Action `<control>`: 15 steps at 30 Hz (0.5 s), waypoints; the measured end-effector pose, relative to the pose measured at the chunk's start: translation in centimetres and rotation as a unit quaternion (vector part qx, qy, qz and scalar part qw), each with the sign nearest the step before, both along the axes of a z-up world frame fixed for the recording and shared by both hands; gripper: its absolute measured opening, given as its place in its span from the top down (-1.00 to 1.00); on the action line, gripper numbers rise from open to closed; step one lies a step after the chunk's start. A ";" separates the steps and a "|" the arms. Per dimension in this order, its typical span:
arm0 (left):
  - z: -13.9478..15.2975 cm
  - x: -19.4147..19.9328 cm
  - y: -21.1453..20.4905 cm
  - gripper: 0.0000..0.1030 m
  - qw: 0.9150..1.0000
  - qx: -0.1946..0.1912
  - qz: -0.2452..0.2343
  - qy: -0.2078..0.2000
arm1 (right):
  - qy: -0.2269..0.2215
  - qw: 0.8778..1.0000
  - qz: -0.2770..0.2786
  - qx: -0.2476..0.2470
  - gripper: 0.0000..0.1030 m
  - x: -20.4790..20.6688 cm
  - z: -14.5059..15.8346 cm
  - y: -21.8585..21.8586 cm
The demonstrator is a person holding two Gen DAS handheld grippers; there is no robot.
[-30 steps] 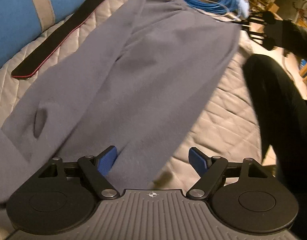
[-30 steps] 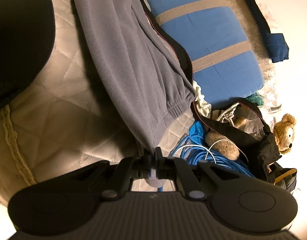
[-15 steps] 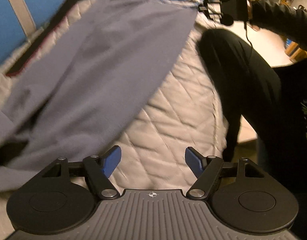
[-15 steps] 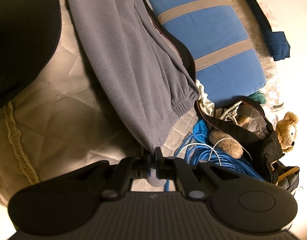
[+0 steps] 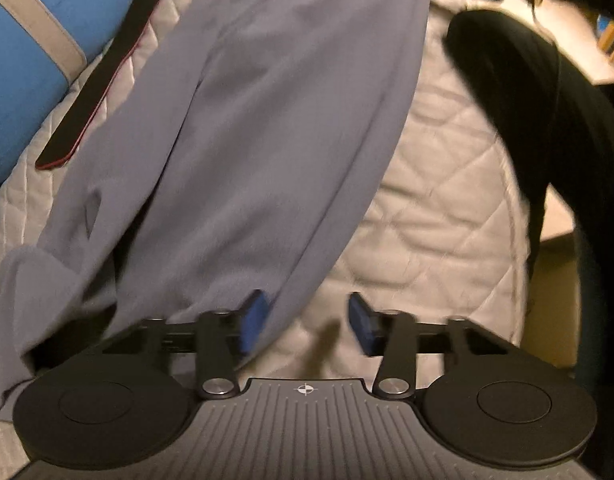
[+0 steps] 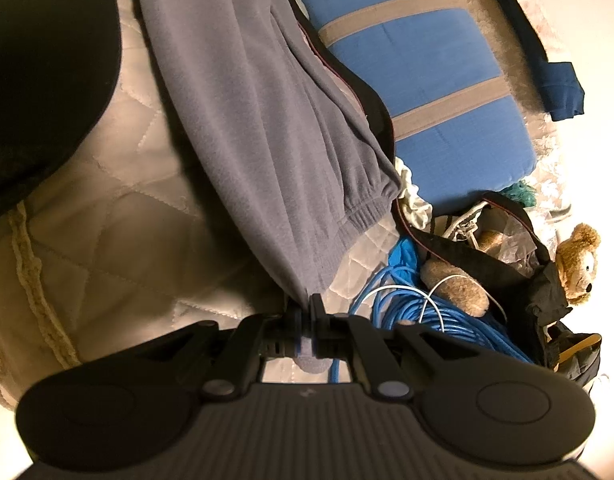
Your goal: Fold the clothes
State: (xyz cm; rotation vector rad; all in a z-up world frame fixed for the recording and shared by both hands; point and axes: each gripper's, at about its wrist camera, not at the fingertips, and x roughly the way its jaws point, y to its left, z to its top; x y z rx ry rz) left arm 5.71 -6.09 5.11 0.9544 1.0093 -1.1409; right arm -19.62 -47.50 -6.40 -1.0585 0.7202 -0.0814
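Sweatpants stretch across the quilt; right gripper pinches a cuff corner, left gripper gapes at the hem.

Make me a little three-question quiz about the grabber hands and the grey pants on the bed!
1. True or false: the left gripper is shut tight on the grey pants.
2. What does the right gripper pinch?
A. the blue cable
B. a corner of the grey pants
C. the teddy bear
3. Fill in: the pants lie on a quilted ___.

Key
1. False. Its blue fingers stand apart, and the edge of the pants lies beside the left one.
2. B. The cloth runs straight into the closed jaws; the blue cable and teddy bear lie untouched off to the right.
3. Bedspread.
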 end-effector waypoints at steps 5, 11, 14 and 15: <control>0.2 -1.8 1.1 0.94 0.998 0.015 0.023 -0.063 | -0.008 1.000 0.002 -0.009 0.77 -0.1 0.5 0.0; 0.7 -7.2 1.5 0.96 0.987 0.028 0.041 -0.150 | -0.010 1.000 0.005 -0.015 0.97 -0.2 0.9 -0.1; 0.9 -9.5 1.4 0.96 0.986 0.026 0.055 -0.154 | -0.004 1.000 0.007 -0.016 0.98 -0.3 0.9 -0.3; 0.8 -10.3 1.3 0.96 0.986 0.027 0.058 -0.156 | -0.002 1.000 0.008 -0.019 0.98 -0.4 0.8 -0.4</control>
